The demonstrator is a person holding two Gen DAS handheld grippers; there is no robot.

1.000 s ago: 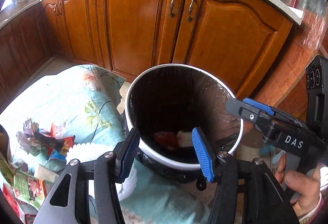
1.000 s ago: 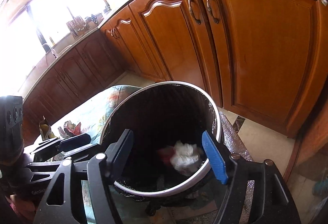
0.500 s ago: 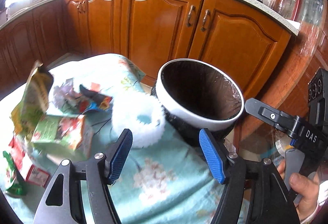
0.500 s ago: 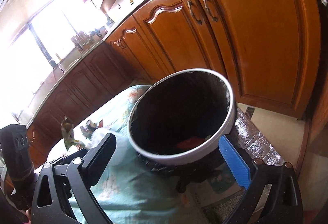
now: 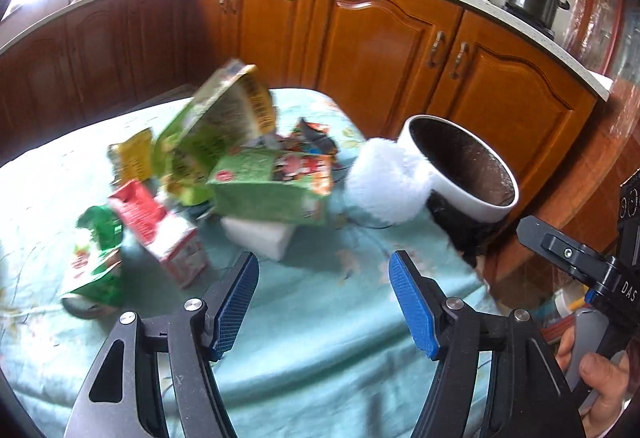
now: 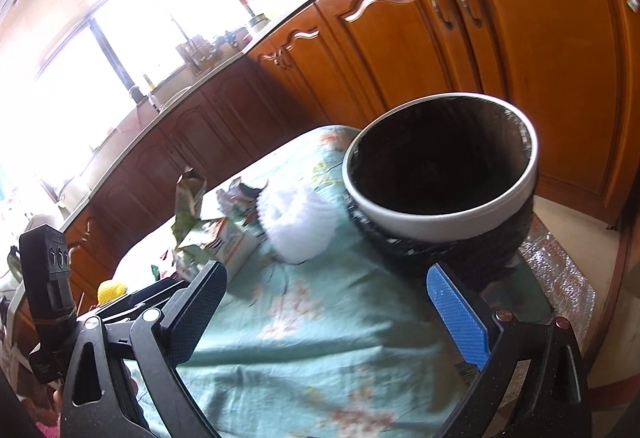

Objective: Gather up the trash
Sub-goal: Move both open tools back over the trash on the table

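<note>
**Empty jaws over a heap of light packaging**

The left gripper hangs above the desk covered with a pale green flowered cloth, jaws spread wide with nothing between them. The right gripper is likewise wide open and empty, facing the white-rimmed round bin with a black liner, which stands at the desk's far right edge.

The trash lies in a loose heap on the cloth, left of the bin: a tall green and yellow crumpled snack bag, a flattened green carton with a red printed end resting on a white block, a red and white small carton tipped on its side, and a green crushed packet nearest the left edge. A white fluffy wad sits just beside the bin's rim.

All of it looks light and easily crushed. The bag is probably thin, slick film, best pinched at a folded edge. The cartons seem stiffer; closing across a narrow side or corner should hold. The fluffy wad will likely compress, so a deep bite into its middle suits it.
</note>
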